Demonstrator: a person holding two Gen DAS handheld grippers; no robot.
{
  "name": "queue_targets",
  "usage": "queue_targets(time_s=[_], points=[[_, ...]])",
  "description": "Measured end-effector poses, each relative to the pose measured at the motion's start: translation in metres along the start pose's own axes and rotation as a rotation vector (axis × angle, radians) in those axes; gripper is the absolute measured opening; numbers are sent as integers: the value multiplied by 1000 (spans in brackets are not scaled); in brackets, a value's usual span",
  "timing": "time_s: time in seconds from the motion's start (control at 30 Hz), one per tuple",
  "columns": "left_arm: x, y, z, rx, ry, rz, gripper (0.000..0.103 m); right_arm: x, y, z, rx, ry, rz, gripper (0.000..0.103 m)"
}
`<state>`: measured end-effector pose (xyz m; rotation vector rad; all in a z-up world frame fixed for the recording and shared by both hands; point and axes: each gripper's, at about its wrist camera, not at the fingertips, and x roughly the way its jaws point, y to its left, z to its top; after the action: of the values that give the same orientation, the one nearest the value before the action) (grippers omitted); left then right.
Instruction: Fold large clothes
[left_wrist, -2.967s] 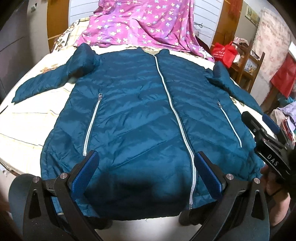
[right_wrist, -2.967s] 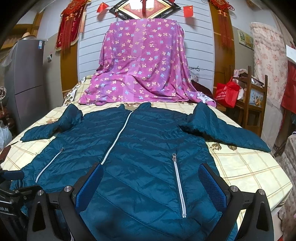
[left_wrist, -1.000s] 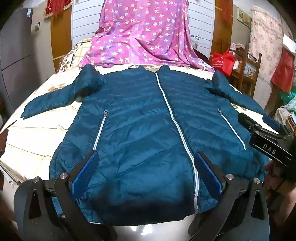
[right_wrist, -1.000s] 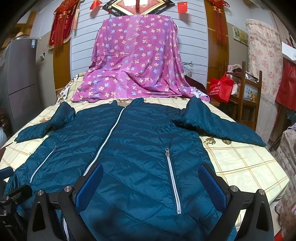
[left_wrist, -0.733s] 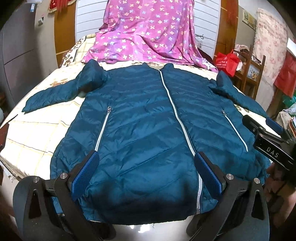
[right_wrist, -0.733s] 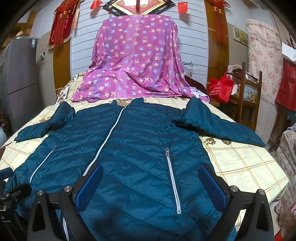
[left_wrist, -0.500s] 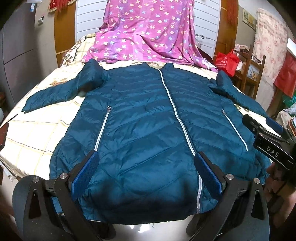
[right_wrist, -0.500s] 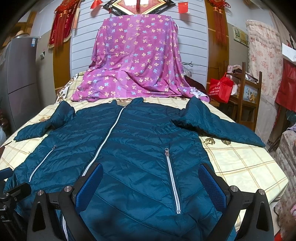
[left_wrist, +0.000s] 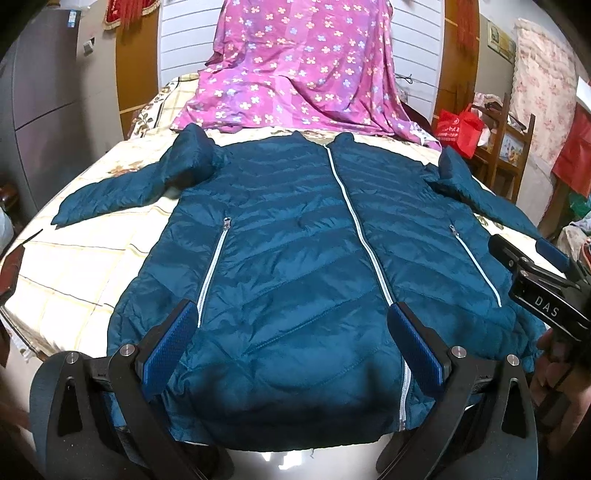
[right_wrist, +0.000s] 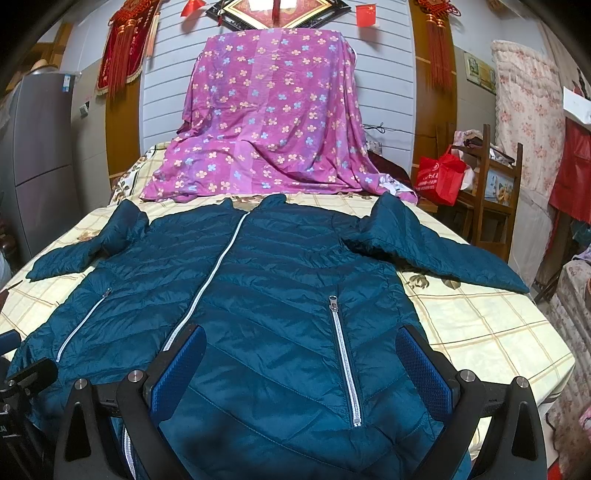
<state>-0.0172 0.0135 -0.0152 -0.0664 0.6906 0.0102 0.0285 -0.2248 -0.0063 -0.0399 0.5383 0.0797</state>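
Though zipped, teal jacket flat.

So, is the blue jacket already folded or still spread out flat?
Spread out. The jacket lies front up on the bed, zipped shut, with both sleeves stretched sideways. No part is folded over.

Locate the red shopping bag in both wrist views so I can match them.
Left wrist: the red shopping bag sits upper right, beside the wooden chair, beyond the teal quilted jacket's sleeve.
Right wrist: the bag sits right of centre, again next to the chair.
Shared landmark: the purple flowered sheet draped at the head of the bed, left of the bag in both.
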Motion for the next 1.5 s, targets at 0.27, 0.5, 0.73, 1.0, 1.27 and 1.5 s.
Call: queue_targets(time_s=[0.27,0.5,0.73,1.0,1.27,1.5], points=[[6,6,4,-27,35,-49,103,1,-1,-1,2,0,6,102],[14,17,36,7,-11,-1,103,5,-4,1,-13,23,4,102],[50,29,87,59,-21,51,103,26,-4,35,-14,39,-11,102],[111,22,130,100,22,63,103,84,3,92,14,46,42,102],[171,23,109,90,94,81,103,124,6,63,57,151,108,102],[204,18,87,93,226,128,103,152,11,49,76,292,114,102]])
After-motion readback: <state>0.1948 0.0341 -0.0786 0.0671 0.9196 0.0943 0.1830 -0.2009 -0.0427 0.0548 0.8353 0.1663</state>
